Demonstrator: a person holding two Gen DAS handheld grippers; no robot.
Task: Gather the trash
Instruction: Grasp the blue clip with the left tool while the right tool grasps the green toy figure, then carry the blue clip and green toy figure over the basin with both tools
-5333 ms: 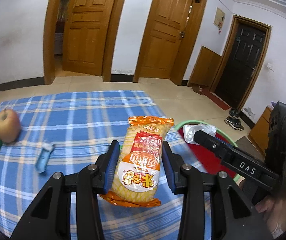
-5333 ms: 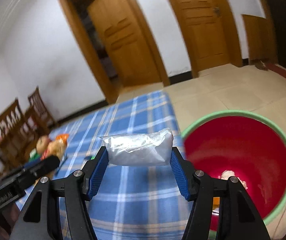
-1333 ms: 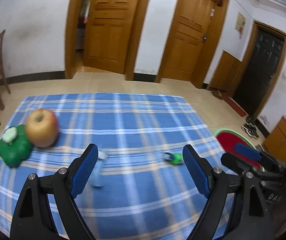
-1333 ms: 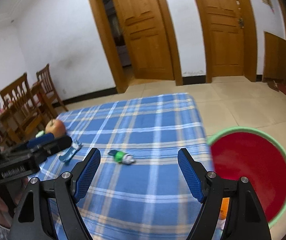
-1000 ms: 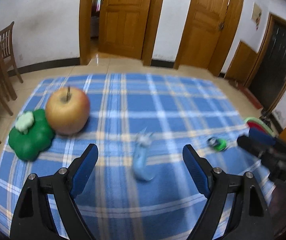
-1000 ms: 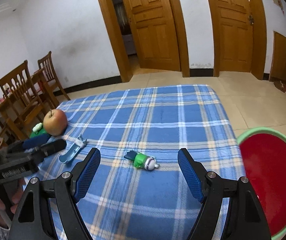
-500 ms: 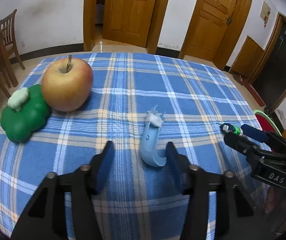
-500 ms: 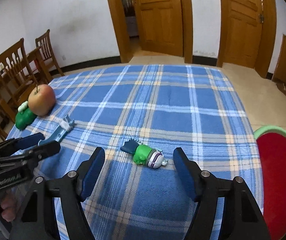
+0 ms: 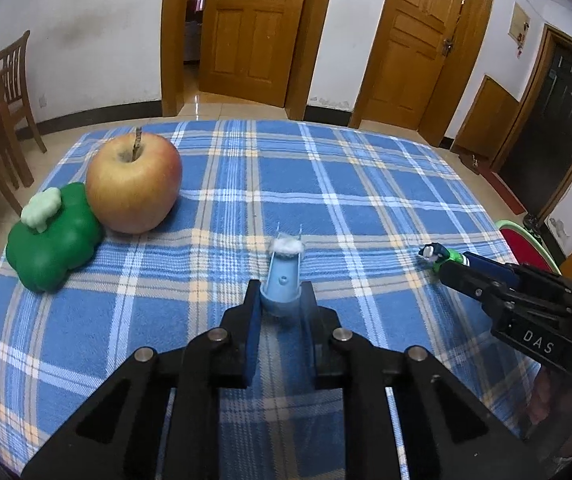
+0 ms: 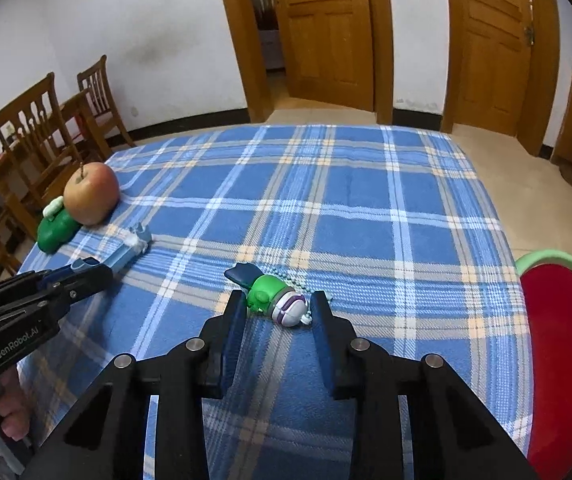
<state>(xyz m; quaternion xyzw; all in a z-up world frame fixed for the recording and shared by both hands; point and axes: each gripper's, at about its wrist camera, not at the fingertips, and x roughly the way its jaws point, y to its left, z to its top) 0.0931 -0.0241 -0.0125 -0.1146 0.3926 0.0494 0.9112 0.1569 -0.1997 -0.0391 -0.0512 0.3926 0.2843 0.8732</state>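
A small light-blue plastic piece with a white fluffy tip lies on the blue plaid tablecloth. My left gripper is closing, and its pads press on the near end of that piece. A green toy figure with a white-purple end and a bead chain lies near the table's right side. My right gripper is also closing, with its pads against both sides of the figure. A red basin with a green rim stands on the floor to the right of the table. The same basin rim shows in the left wrist view.
An apple and a green clover-shaped toy sit at the table's left side. Wooden chairs stand beyond the left edge. A hand holds the left gripper's handle. Wooden doors line the far wall.
Both grippers came down towards the table and their jaws closed in, the left around the blue piece, the right around the green figure. The snack packet and plastic bag held earlier are gone from the grippers.
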